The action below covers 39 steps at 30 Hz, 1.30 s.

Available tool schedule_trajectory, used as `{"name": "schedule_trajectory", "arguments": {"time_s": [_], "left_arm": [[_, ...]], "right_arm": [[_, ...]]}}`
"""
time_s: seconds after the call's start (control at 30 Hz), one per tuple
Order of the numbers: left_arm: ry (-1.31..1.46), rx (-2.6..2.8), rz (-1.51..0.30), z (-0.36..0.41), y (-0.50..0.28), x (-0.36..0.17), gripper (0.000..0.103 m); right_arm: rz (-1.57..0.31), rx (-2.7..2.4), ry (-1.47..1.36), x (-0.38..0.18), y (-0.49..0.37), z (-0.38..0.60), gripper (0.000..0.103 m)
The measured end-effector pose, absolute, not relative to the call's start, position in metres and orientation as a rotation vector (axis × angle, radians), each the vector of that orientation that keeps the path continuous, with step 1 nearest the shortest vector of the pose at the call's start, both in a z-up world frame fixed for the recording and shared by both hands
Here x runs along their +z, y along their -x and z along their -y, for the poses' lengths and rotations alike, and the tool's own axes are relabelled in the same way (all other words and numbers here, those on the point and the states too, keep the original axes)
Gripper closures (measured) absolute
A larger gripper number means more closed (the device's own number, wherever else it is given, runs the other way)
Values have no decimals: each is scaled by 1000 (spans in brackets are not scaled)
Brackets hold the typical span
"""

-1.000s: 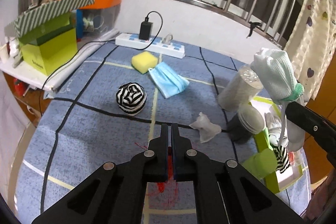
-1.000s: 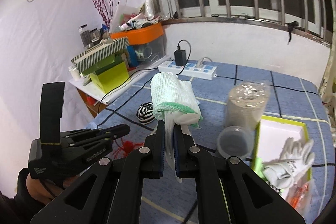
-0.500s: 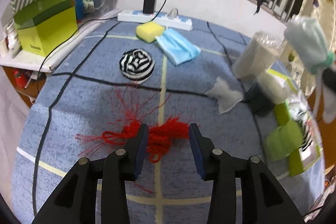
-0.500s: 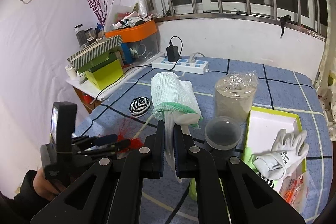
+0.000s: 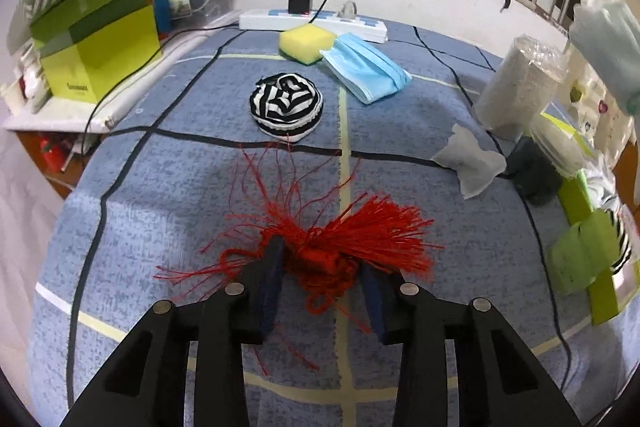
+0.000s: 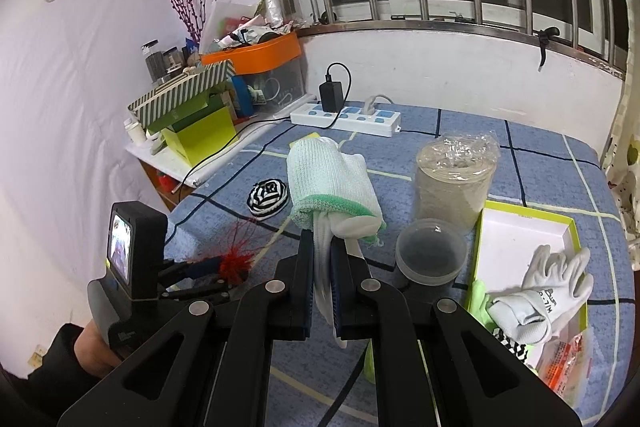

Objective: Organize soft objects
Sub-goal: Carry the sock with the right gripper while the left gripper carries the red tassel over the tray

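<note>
A red tassel (image 5: pixel 360 235) lies on the blue checked bedcover (image 5: pixel 160 227). My left gripper (image 5: pixel 322 263) straddles its knotted middle, jaws closing, the pads at the threads without clamping them; the tassel (image 6: pixel 236 263) and left gripper (image 6: pixel 212 267) also show in the right wrist view. My right gripper (image 6: pixel 322 259) is shut on a white knit glove with a green cuff (image 6: pixel 328 179), held up above the bed. A striped fabric ball (image 5: pixel 286 105), a yellow sponge (image 5: pixel 306 41), a blue face mask (image 5: pixel 366 67) and a white cloth (image 5: pixel 468 159) lie beyond.
A green-rimmed white tray (image 6: pixel 524 239) at the right holds white work gloves (image 6: pixel 548 291). Beside it stand a wrapped twine roll (image 6: pixel 454 179) and a lidded plastic tub (image 6: pixel 430 255). A power strip (image 6: pixel 346 115) lies by the wall; green boxes (image 6: pixel 200 135) sit left.
My left gripper went from shut to wide open, sank onto the tassel, and its jaws have since narrowed around it. The right gripper kept still with the glove.
</note>
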State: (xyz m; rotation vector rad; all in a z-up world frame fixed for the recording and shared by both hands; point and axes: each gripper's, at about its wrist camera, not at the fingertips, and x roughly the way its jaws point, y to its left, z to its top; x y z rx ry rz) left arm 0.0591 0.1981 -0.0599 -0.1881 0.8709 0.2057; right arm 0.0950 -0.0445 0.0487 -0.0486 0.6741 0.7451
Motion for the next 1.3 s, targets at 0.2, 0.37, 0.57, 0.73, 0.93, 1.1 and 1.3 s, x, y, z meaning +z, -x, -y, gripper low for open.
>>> {"name": "schedule_trajectory", "arguments": {"time_s": [0.2,0.37,0.57,0.73,0.93,1.1,1.3], "left_arm": [[241,180,-856,-195,-51,-50,73],[246,155,-812,-181,-47,-28,73],[223,90,-750,-152,-45,2,73],[203,30,-715,-124,-45,21,73],[183,-47,-700,-92,-51,34,73],[162,-106,-695,-65,-55,41,73],[140,-173,-700,-34,-62,44,73]], "right_arm": [[-665,750,45,51,-92,47,96],[-649,742,37,56,-88,56,96],[-633,726,24,60,-82,70,96],[-627,703,12,61,-81,84,95],[-627,661,-1,60,-79,104,95],[-632,622,-15,57,-80,125,95],[-639,577,-29,54,-82,145,95]]}}
